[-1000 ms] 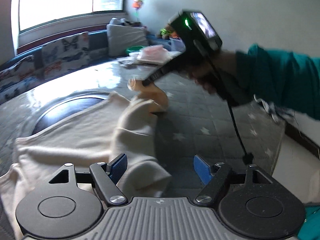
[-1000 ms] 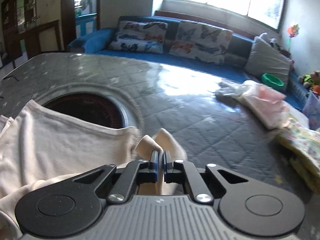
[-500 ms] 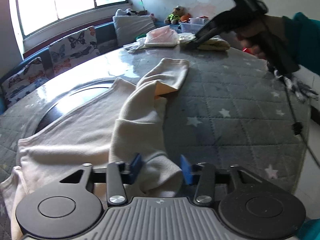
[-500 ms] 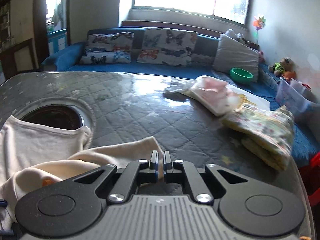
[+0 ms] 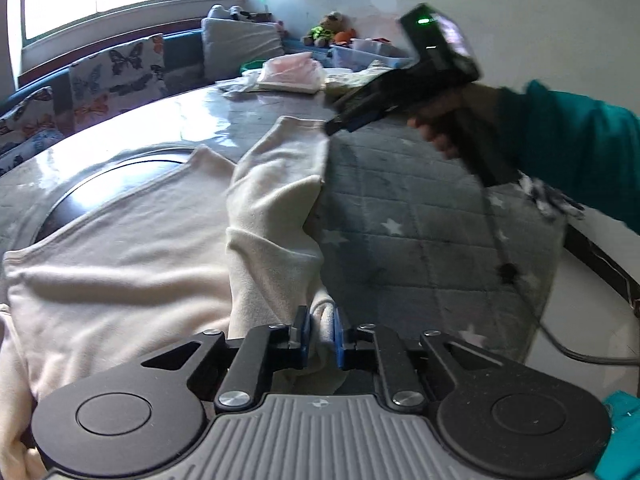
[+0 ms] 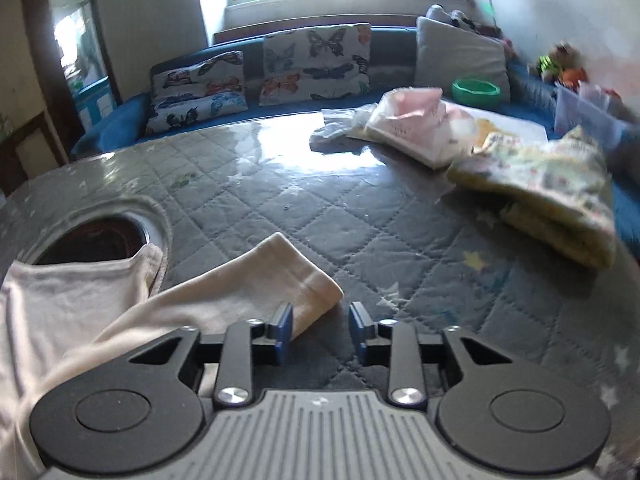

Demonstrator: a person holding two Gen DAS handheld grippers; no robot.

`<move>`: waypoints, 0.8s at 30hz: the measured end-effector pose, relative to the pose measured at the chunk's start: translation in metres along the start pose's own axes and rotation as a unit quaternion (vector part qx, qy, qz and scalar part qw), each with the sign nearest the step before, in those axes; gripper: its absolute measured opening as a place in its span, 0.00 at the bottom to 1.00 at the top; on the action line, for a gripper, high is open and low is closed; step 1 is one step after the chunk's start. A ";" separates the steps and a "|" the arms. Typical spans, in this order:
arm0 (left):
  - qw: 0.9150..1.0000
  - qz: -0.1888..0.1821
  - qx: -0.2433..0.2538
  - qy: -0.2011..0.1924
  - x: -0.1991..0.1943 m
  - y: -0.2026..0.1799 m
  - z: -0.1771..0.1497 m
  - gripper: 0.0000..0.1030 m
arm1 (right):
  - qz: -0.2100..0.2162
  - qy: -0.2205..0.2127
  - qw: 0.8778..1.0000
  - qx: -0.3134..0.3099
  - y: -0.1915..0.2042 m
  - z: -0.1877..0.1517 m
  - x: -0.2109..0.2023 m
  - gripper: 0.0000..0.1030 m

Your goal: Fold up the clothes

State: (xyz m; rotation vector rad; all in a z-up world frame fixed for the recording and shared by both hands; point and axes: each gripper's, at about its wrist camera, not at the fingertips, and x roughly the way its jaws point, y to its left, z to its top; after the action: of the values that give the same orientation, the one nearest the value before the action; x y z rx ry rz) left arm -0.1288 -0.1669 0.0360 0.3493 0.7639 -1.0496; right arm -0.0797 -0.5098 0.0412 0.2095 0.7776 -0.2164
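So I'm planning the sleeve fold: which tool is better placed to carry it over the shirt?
Left. The left tool is shut on the sleeve; the right tool is open, beside the cuff.

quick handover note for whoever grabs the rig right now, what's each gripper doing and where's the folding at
Left hand-held gripper: shut on the cream sweater, at the near part of its sleeve.
Right hand-held gripper: open, empty, hovering just past the sleeve's cuff.
Sweater lies spread on the quilted table, sleeve stretched out to the side.
Done: sleeve laid out. Left: fold the sleeve across the body, then the rest.
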 end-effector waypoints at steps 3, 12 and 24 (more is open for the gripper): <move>1.000 -0.013 -0.001 0.005 -0.001 -0.002 -0.004 0.13 | -0.001 -0.003 1.000 0.009 0.000 -0.003 0.011 0.34; 0.999 -0.038 0.004 0.012 -0.001 -0.010 -0.010 0.13 | -0.019 -0.023 0.999 -0.021 0.009 -0.003 0.010 0.05; 0.997 -0.076 0.029 0.012 -0.006 -0.017 -0.020 0.13 | -0.119 -0.023 0.989 -0.082 -0.018 -0.042 -0.056 0.04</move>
State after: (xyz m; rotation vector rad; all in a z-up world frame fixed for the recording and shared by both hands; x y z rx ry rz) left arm -0.1534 -0.1589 0.0280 0.3583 0.7923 -1.2132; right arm -0.1516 -0.5091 0.0500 -0.0440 0.7706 -0.3804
